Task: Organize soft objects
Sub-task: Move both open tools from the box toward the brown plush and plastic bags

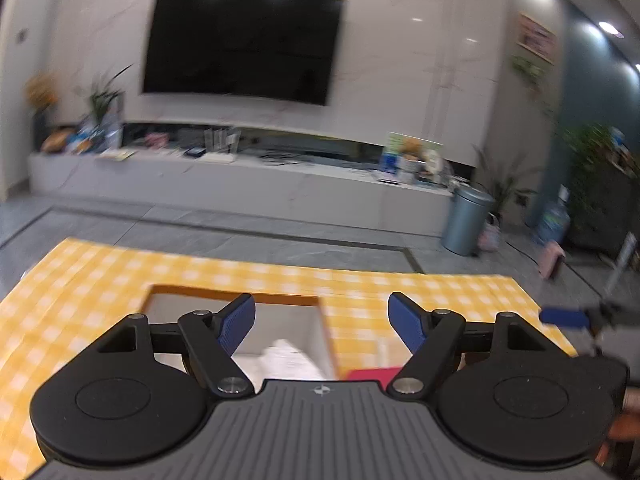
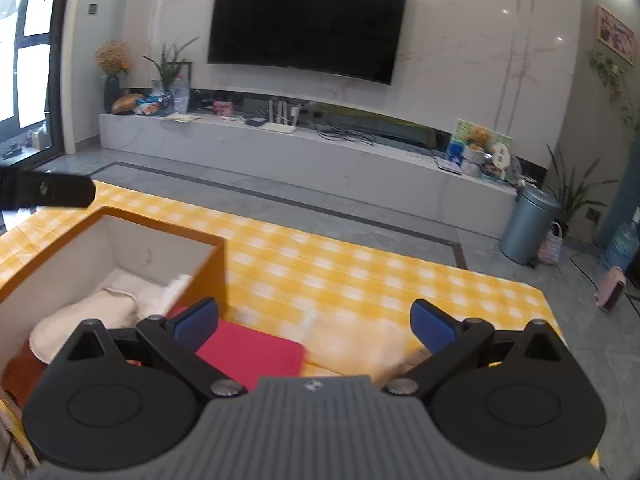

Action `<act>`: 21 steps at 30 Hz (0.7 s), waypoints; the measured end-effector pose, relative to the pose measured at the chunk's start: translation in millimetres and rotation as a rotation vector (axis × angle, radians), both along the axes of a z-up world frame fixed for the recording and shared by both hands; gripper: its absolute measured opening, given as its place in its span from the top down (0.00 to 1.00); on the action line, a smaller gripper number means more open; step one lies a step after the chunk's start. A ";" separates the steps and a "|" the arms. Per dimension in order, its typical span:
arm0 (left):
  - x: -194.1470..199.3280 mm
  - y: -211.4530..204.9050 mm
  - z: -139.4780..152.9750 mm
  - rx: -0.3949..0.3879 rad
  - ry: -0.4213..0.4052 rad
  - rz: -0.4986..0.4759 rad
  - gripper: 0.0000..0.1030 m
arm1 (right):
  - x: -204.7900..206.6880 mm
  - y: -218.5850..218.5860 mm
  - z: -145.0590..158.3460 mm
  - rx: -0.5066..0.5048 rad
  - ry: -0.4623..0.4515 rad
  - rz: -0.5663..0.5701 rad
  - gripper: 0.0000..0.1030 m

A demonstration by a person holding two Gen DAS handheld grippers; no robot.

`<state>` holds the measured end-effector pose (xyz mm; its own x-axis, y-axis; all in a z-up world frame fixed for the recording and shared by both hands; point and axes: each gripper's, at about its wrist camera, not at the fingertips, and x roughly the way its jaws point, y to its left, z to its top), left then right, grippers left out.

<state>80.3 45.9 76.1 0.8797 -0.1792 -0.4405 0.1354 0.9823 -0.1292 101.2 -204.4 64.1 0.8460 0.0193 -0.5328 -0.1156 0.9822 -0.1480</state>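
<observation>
Sitting partway: white cloths in box, red cloth left out, left gripper and right gripper both spread, empty.

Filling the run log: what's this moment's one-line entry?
left gripper: open, empty | right gripper: open, empty | box: white cloths inside | red cloth: on table, outside box

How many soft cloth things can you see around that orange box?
3: two white cloth pieces, one rounded and one folded, inside the orange open-topped box; one red folded cloth on the checkered tablecloth beside it. More may be hidden.
</observation>
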 end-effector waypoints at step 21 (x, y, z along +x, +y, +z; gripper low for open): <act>0.7 -101.6 -61.7 0.025 0.232 -0.390 0.13 | -5.9 -146.6 -100.6 0.099 0.354 -0.398 0.03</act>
